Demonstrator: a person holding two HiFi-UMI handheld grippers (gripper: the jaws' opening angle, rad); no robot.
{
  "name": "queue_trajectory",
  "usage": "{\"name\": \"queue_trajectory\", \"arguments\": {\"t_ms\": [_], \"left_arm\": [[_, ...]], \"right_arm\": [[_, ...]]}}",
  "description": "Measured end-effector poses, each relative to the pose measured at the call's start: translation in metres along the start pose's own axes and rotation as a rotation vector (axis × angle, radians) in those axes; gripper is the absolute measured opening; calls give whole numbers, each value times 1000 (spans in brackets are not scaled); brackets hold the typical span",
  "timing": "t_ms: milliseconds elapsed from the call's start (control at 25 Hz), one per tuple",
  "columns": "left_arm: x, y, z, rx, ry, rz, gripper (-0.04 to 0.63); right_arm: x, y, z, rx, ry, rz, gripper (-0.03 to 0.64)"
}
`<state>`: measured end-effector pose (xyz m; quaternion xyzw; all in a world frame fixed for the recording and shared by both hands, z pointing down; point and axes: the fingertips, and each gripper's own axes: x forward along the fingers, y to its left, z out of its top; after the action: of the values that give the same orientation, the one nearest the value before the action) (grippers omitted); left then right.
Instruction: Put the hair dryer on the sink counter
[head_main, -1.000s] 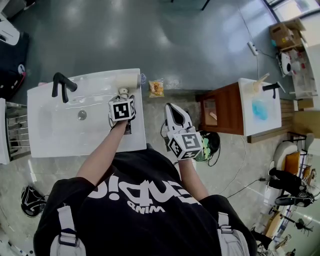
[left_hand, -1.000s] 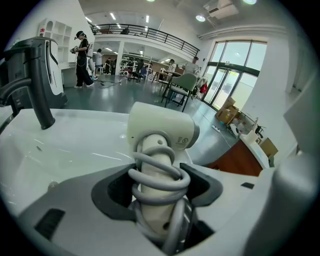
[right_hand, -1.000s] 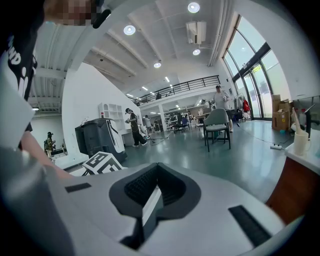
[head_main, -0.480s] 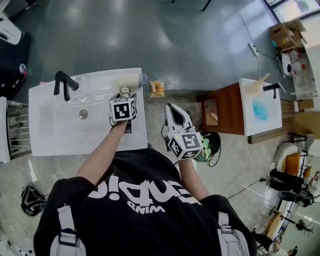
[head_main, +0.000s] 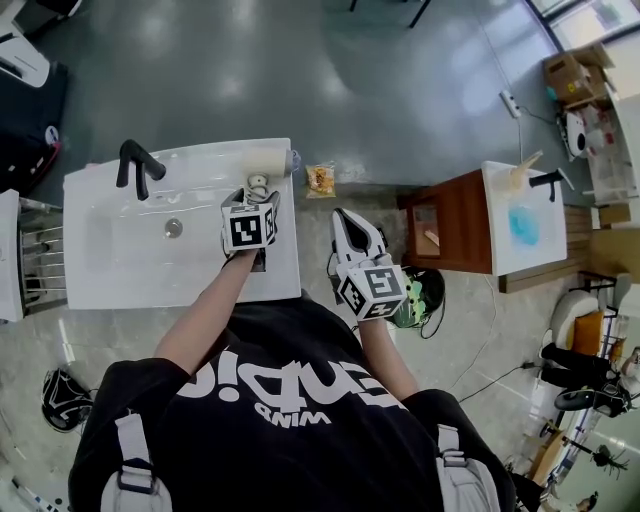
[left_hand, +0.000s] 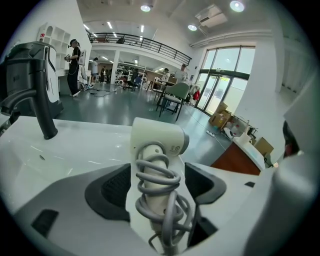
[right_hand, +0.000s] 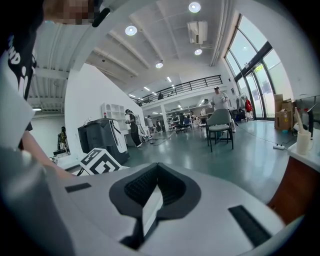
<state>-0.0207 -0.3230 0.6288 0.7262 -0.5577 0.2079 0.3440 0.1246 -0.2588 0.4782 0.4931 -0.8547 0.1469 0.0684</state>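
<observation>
The hair dryer (head_main: 264, 160) lies on the white sink counter (head_main: 150, 275), at its far right corner. Its barrel runs along the far edge, and its handle points toward the near side. A grey cord (left_hand: 161, 197) is coiled around the handle.

The left gripper (head_main: 258, 192) is positioned over the right part of the sink counter, with the handle between its jaws. In the left gripper view, the jaws of the left gripper (left_hand: 158, 181) are held apart. One dark pad stands on each side of the hair dryer (left_hand: 159, 142), and a narrow strip of white shows between each pad and the coils. The gripper does not clamp the handle.

The black faucet (head_main: 136, 164) stands at the far left of the sink counter (left_hand: 75, 150), well apart from the hair dryer. The drain (head_main: 174, 228) sits between the faucet and the left gripper.

The right gripper (head_main: 346, 216) is held off the sink counter, just right of its right edge and above the floor. In the right gripper view, the right gripper (right_hand: 156, 181) has its jaws closed together with nothing between them.

A small snack packet (head_main: 320, 178) lies on the floor beside the far right corner of the sink counter.
</observation>
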Motion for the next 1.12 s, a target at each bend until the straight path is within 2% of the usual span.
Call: {"name": "queue_trajectory", "arguments": {"t_ms": [320, 480, 560, 880, 1000, 1120], "left_arm": [[-25, 3, 14, 0, -60, -9, 334], [-43, 2, 21, 14, -95, -39, 328], [-51, 1, 23, 22, -107, -53, 293], [-79, 11, 25, 10, -117, -68, 32], [-91, 13, 25, -21, -118, -125, 20], [-104, 15, 29, -13, -134, -159, 20]], "right_arm": [[5, 11, 0, -2, 1, 20, 18], [8, 15, 0, -3, 0, 24, 18], [9, 16, 0, -4, 0, 25, 18], [12, 21, 3, -11, 0, 30, 18], [14, 25, 3, -14, 1, 37, 18], [15, 30, 3, -18, 3, 46, 18]]}}
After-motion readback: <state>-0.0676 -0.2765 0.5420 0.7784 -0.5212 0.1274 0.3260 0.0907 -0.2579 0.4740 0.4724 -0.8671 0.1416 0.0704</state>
